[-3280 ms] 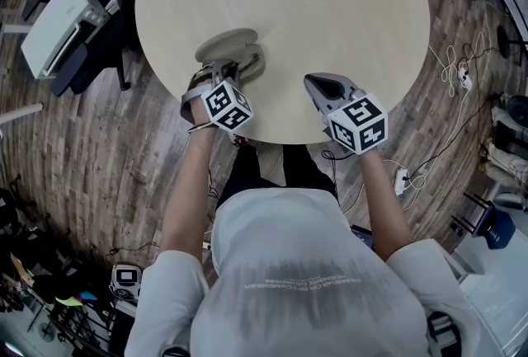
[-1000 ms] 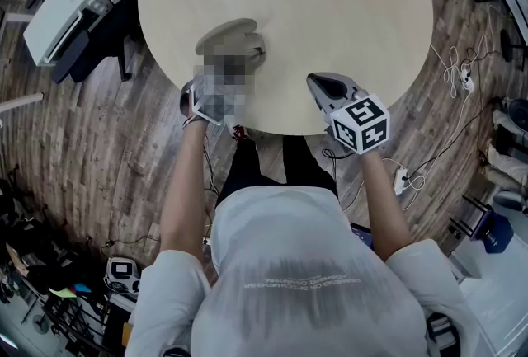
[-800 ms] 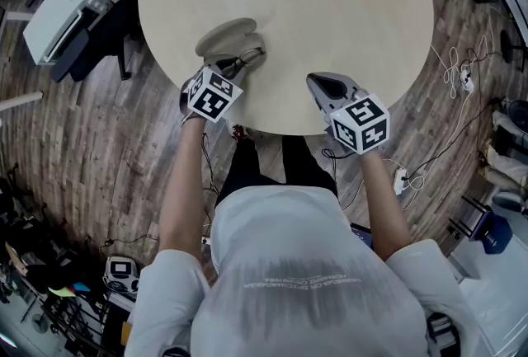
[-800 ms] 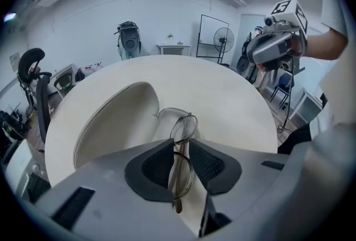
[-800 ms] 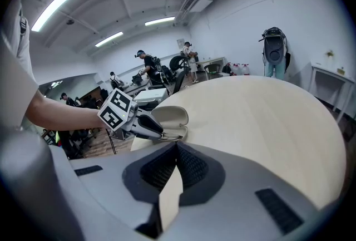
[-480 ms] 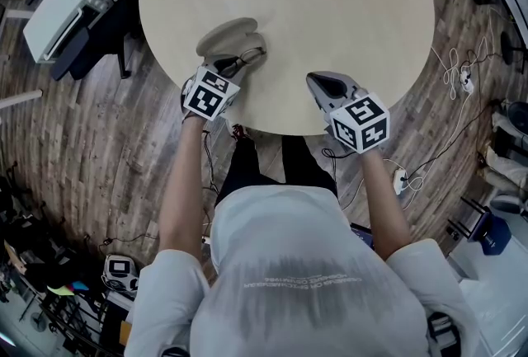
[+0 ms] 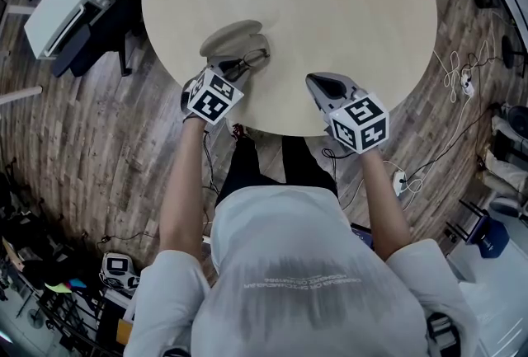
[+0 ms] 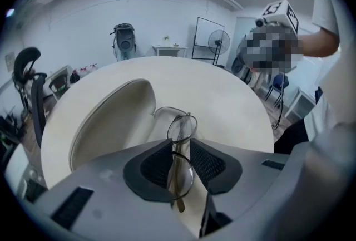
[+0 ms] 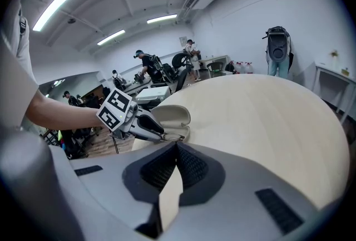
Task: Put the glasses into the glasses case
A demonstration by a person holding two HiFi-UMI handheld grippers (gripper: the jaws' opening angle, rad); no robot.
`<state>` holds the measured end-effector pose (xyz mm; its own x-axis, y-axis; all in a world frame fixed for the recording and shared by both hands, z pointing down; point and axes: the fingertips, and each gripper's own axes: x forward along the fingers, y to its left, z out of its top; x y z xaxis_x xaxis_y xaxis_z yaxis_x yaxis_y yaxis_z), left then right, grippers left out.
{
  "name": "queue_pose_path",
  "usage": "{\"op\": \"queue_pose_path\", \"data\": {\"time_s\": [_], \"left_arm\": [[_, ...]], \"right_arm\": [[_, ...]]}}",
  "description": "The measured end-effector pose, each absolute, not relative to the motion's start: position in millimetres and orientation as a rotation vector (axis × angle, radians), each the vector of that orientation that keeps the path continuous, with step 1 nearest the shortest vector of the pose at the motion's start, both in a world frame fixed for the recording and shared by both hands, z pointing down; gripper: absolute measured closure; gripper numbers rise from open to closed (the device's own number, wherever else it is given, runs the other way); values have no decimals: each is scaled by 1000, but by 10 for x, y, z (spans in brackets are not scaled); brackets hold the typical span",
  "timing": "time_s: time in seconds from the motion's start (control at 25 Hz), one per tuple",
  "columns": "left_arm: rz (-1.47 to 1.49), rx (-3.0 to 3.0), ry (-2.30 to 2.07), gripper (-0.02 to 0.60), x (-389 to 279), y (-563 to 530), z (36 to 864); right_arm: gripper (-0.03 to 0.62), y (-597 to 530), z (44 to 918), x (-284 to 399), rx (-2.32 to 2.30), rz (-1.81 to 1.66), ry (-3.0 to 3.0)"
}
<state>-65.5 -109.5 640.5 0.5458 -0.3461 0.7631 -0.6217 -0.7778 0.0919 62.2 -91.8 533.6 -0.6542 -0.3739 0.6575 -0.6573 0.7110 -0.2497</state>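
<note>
Two claws are in play: the left claw (image 8: 179,149) is clamped on the thin wire glasses (image 8: 182,127), held on edge just beside the open case (image 8: 108,123) on the worktop (image 7: 330,9), while the right claw (image 9: 177,151) rests closed and empty, well apart. Likely hazards: the frame may twist or slip in so narrow a pinch, and the unsteadied case may slide if the glasses catch its rim.

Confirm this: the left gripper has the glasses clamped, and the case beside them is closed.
Wrong on the case: it is open, lid laid back, as the left gripper view shows. The left gripper does have the glasses clamped beside it.
</note>
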Motion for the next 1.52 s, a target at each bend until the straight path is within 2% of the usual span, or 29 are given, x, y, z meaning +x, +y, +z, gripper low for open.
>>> {"op": "queue_pose_path", "data": {"time_s": [0.16, 0.36, 0.72, 1.0, 1.52], "left_arm": [[1306, 2502, -865, 513, -700, -1134, 6482], [1415, 2565, -935, 533, -718, -1172, 6494], [1612, 2657, -1197, 537, -739, -1266, 6399], [1921, 2685, -1338, 535, -773, -1437, 6344], [1563, 2672, -1056, 473, -675, -1246, 6437]], "right_arm": [[592, -926, 5332, 586, 776, 643, -2337], [592, -911, 5341, 555, 771, 646, -2336], [592, -970, 5370, 548, 770, 648, -2331], [592, -972, 5401, 529, 759, 647, -2328], [592, -1042, 5370, 556, 762, 635, -2337]]}}
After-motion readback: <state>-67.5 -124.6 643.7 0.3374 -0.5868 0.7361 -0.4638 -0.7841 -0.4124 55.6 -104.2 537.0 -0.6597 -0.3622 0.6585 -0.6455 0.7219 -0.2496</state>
